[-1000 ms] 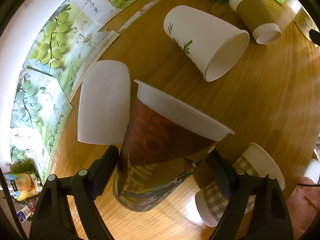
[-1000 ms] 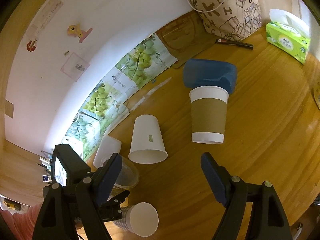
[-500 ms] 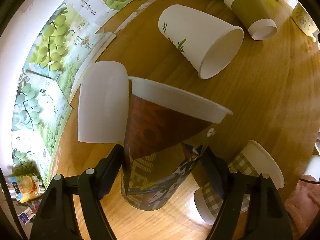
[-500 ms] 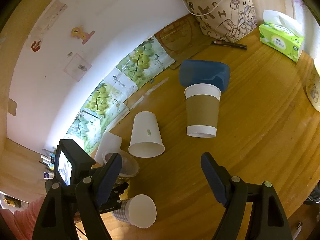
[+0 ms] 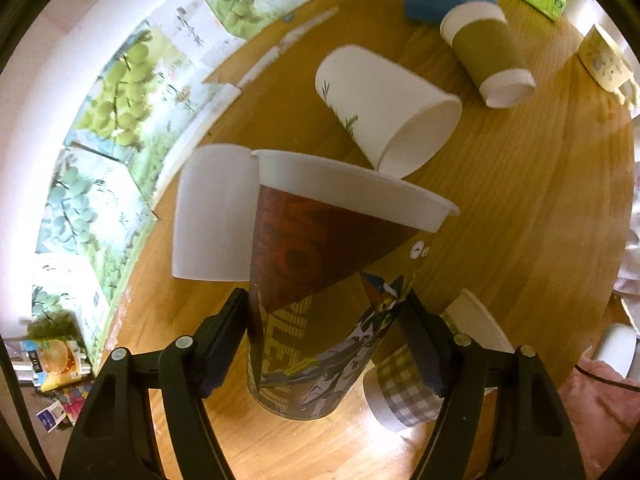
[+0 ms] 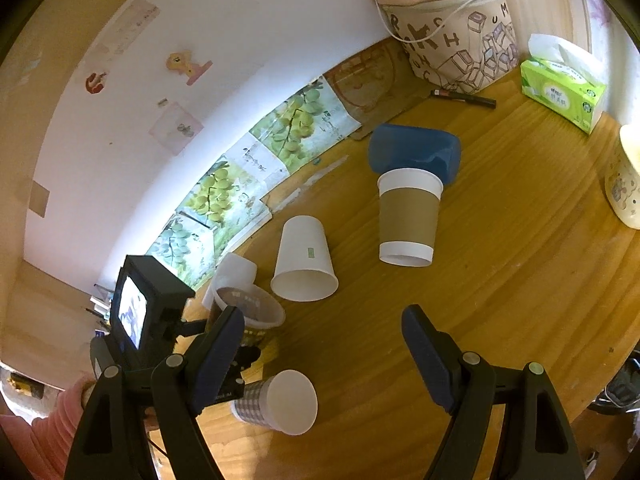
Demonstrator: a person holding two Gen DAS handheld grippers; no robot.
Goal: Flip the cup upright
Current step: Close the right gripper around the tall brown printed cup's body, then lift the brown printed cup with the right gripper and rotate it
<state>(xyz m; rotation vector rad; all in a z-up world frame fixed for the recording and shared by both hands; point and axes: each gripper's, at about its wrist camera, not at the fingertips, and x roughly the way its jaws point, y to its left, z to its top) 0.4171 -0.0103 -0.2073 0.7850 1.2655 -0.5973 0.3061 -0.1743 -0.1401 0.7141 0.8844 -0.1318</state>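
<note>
My left gripper is shut on a tall printed brown plastic cup, held nearly upright with its white rim up and its base at the wooden table. The same cup shows at the left of the right wrist view, mouth up, with the left gripper around it. My right gripper is open and empty above the table. Other cups lie on their sides: a white paper cup, a brown-sleeved cup, a checked cup and a plain white cup.
Grape-print sheets line the wall edge. A blue case, a patterned bag, a pen, a green tissue box and a cream mug stand at the back and right.
The left gripper has closed on the printed cup and turned it from tilted to nearly upright. The right gripper has drawn back a little and stays open.
</note>
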